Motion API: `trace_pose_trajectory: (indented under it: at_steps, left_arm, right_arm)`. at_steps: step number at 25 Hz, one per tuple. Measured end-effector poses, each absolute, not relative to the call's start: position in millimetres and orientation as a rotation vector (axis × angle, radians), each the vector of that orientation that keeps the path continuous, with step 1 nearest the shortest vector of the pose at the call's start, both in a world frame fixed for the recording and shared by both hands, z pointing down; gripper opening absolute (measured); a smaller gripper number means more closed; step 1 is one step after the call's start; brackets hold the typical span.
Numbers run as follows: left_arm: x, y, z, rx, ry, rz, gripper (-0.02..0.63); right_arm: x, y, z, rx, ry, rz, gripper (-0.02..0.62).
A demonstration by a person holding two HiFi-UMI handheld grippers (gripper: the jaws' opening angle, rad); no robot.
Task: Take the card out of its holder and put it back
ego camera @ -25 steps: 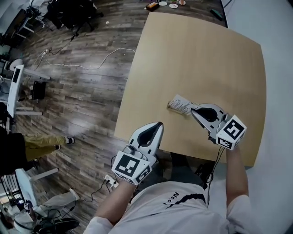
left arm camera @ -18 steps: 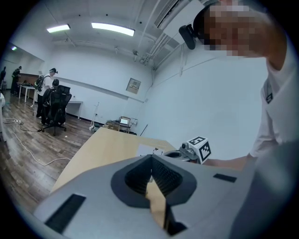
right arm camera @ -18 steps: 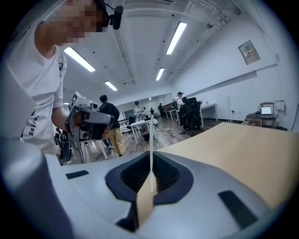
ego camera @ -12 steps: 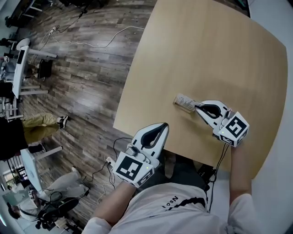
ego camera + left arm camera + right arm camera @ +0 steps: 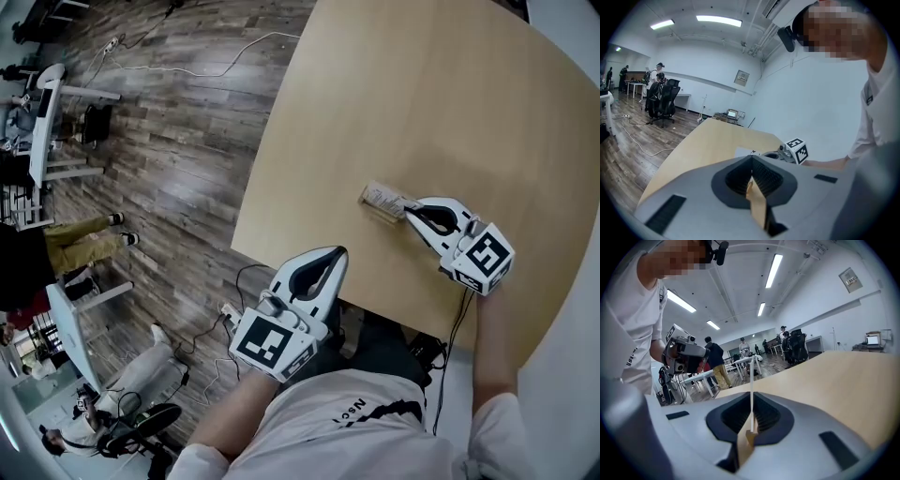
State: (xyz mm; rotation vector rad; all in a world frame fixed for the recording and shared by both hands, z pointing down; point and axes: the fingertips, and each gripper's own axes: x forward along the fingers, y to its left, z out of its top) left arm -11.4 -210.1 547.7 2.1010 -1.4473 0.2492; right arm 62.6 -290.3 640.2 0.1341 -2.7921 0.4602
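Card [image 5: 752, 390] clamped edge-on in right hand-held gripper [image 5: 407, 212], at holder [image 5: 381, 201].
Withdrawal step, apparently; straight pull needed next. Left hand-held gripper [image 5: 334, 253] clenched, empty.

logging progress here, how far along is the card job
Done: the right claw is shut on the thin white card's end. In hand: the card sits at its small tan holder on the light wooden table; whether it has come free cannot be told. Remaining: pulling it out and putting it back. The left claw is shut and empty.
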Motion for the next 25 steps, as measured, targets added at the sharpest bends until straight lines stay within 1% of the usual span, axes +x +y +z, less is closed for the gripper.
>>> trace_pose_trajectory:
  at_steps: [9, 16, 17, 20, 23, 25]
  left_arm:
    - [-2.1, -210.5, 551.2, 2.090, -1.447, 0.257, 0.012]
    - [-5.0, -209.4, 547.2, 2.083, -1.455, 0.253, 0.012]
    - [-5.2, -208.1, 546.0, 2.081, -1.460, 0.254, 0.012]
    - [-2.3, -208.6, 545.8, 2.080, -1.474, 0.250, 0.012]
    - [3.9, -207.2, 548.7, 2.108, -1.472, 0.220, 0.012]
    - [-3.5, -199.2, 547.7, 2.121, -1.483, 0.211, 0.012]
  right_arm:
    - [63.9, -281.8, 656.2, 0.067, -2.739, 0.397, 0.026]
    - [63.1, -269.6, 681.1, 0.024, -2.659, 0.432, 0.028]
    - [63.0, -268.3, 681.8, 0.019, -2.654, 0.438, 0.032]
    - [69.8, -269.3, 683.6, 0.017, -2.641, 0.451, 0.073]
    - [86.8, -271.2, 681.7, 0.066, -2.626, 0.440, 0.087]
    - [86.4, -271.3, 680.1, 0.112, -2.630, 0.439, 0.089]
